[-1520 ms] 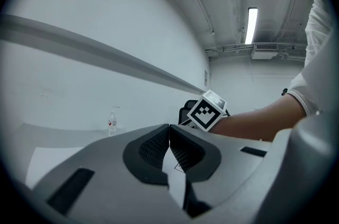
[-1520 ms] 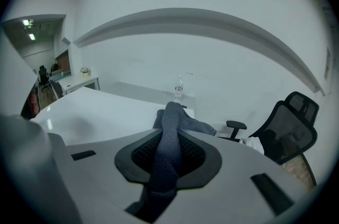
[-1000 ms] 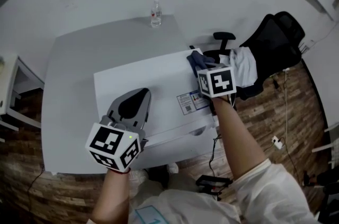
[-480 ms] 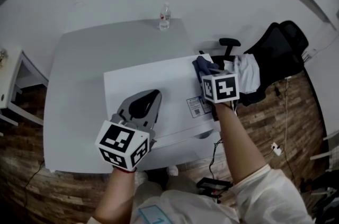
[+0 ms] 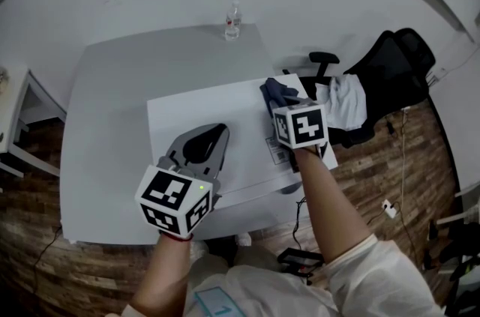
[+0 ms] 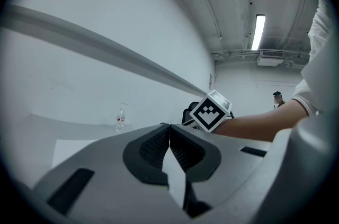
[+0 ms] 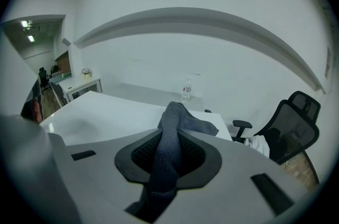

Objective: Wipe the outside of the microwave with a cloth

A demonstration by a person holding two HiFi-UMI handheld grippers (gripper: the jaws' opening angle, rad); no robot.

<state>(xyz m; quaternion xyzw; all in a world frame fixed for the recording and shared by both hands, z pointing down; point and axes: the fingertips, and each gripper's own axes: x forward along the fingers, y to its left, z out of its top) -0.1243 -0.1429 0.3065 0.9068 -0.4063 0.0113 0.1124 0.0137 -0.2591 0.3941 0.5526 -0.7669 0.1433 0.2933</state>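
Note:
A white microwave [image 5: 202, 109] stands on a grey table [image 5: 105, 106], seen from above. My right gripper [image 5: 280, 104] is shut on a dark blue-grey cloth [image 5: 276, 91], which lies on the microwave's top near its right edge. In the right gripper view the cloth [image 7: 180, 119] fills the gap between the jaws of my right gripper [image 7: 170, 134] and bunches up past the tips, above the white top [image 7: 100, 114]. My left gripper [image 5: 213, 133] rests on the front left of the top. Its jaws are together with nothing between them [image 6: 169, 126].
A clear water bottle [image 5: 232, 23] stands at the table's far edge. A black office chair [image 5: 390, 72] with a white garment [image 5: 346, 100] stands right of the microwave. A white side table [image 5: 15, 121] is at the left. The floor is wood.
My right gripper has slid a little to the left across the microwave top, taking the cloth with it. The left gripper has kept its place.

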